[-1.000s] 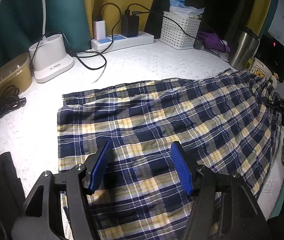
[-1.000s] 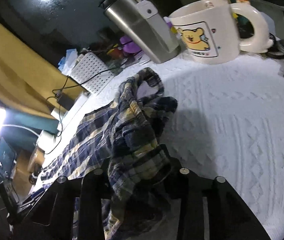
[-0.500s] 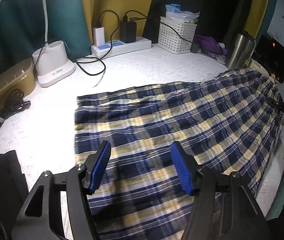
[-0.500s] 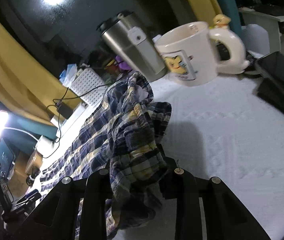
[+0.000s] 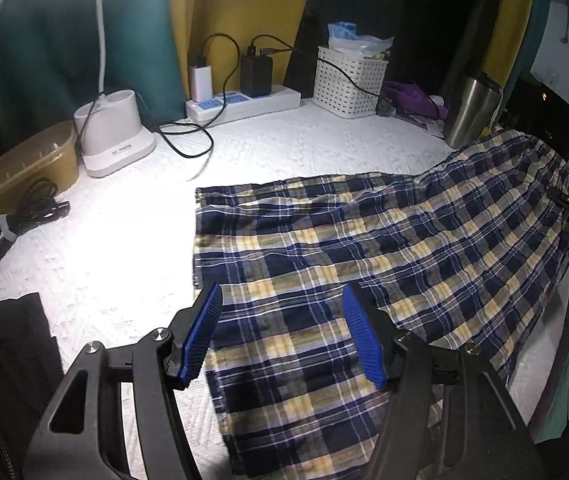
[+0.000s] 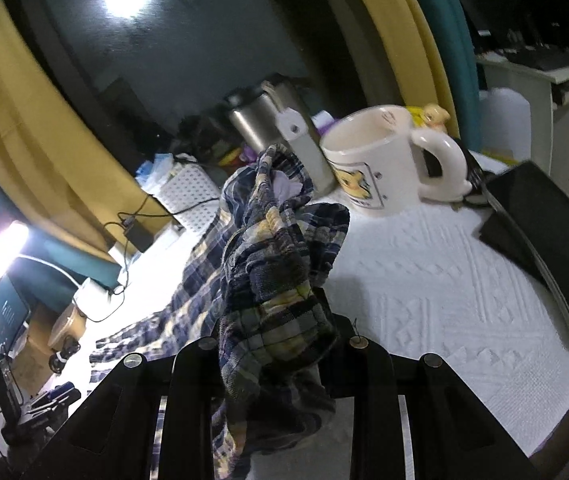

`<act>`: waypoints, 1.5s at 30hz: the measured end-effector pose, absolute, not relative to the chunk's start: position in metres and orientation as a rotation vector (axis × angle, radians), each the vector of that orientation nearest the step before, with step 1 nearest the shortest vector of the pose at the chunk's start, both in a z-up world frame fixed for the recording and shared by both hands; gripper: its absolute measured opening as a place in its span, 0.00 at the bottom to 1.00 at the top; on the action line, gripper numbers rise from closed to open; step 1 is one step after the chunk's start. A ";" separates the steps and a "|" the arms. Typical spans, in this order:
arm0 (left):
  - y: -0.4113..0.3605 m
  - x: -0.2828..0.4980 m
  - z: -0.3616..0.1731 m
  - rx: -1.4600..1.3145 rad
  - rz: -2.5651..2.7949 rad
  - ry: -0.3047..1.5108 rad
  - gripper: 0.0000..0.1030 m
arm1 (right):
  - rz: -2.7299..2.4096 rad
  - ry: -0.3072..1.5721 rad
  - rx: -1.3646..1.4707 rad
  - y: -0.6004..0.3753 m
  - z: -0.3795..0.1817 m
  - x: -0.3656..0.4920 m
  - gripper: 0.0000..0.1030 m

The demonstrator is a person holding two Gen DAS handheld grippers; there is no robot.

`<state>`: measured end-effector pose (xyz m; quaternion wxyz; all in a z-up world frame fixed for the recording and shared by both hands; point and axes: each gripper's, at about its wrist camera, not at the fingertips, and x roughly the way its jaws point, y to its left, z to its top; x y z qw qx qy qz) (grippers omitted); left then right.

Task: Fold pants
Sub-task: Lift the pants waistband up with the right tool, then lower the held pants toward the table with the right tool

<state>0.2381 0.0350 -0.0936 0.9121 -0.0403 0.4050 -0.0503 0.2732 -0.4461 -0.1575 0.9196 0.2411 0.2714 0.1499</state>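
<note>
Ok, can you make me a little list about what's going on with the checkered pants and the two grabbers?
pants: plaid, blue and yellow, spread on the white cloth
left gripper: jaws open, above the pants' leg end, holding nothing
right gripper: jaws shut on bunched waistband, lifted off the cloth
close behind: mug, steel tumbler
folded: not yet

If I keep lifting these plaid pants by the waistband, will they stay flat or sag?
Probably sag: the plaid pants bunch into soft folds in the right hand-held gripper. Likely light, since the thin cloth drapes. The leg end may drag across the white cover.
</note>
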 end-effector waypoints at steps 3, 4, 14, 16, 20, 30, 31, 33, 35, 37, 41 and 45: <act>0.044 0.232 -0.094 -0.088 -0.076 0.826 0.60 | 0.317 0.539 0.468 -0.435 -0.144 0.267 0.27; 0.047 0.232 -0.094 -0.091 -0.067 0.825 0.60 | 0.321 0.534 0.459 -0.431 -0.141 0.265 0.27; 0.083 0.213 -0.094 -0.147 -0.015 0.782 0.60 | 0.369 0.497 0.355 -0.380 -0.104 0.243 0.27; 0.090 0.209 -0.095 -0.158 -0.007 0.779 0.60 | 0.379 0.498 0.341 -0.369 -0.101 0.240 0.27; 0.107 0.202 -0.098 -0.183 0.010 0.771 0.60 | 0.405 0.508 0.300 -0.345 -0.095 0.238 0.27; 0.147 0.184 -0.105 -0.247 0.057 0.746 0.60 | 0.486 0.567 0.209 -0.280 -0.099 0.238 0.27; 0.149 0.183 -0.106 -0.250 0.058 0.746 0.60 | 0.496 0.578 0.198 -0.272 -0.102 0.238 0.27; 0.155 0.180 -0.108 -0.260 0.063 0.745 0.60 | 0.511 0.599 0.175 -0.257 -0.106 0.240 0.27; 0.159 0.178 -0.109 -0.267 0.065 0.744 0.60 | 0.530 0.618 0.158 -0.241 -0.109 0.242 0.27; 0.165 0.176 -0.111 -0.277 0.072 0.745 0.60 | 0.552 0.637 0.142 -0.225 -0.112 0.243 0.27; 0.173 0.173 -0.114 -0.311 0.072 0.749 0.60 | 0.598 0.675 0.112 -0.194 -0.123 0.244 0.27; 0.175 0.171 -0.112 -0.311 0.064 0.740 0.60 | 0.647 0.714 0.075 -0.164 -0.136 0.242 0.27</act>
